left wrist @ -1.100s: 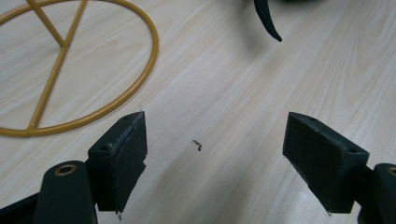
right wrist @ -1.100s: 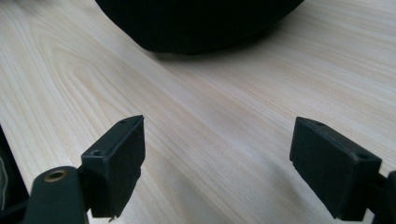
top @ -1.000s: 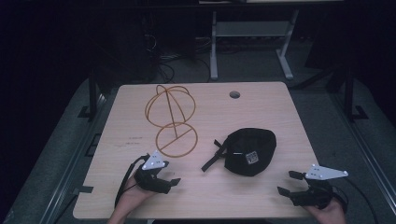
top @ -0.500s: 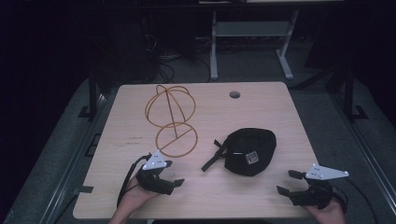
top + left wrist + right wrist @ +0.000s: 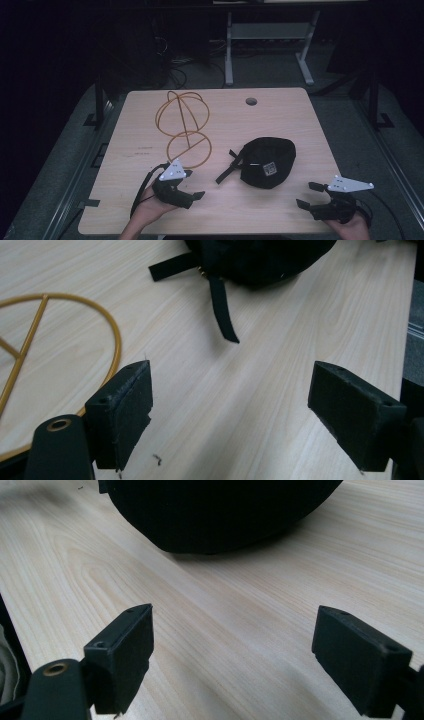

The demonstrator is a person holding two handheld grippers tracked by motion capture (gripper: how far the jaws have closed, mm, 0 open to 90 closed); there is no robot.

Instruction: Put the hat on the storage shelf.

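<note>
Nothing on the table (image 5: 310,125) has shifted; my left gripper (image 5: 192,189) has crept slightly toward the black cap (image 5: 267,161). That cap lies right of centre, strap (image 5: 222,310) trailing left, clear wood around it. Beside it stands the gold wire stand (image 5: 185,127). My right gripper (image 5: 310,195) hovers at the near right corner. Both jaws spread, empty.

**Open table around the cap**

Bare table (image 5: 300,120) lies beyond the cap (image 5: 267,162) and to its right. Left of the cap, its strap (image 5: 227,170) trails out, then the wire frame (image 5: 182,125) stands in the way. Nearer than the cap, wood lies clear.
</note>
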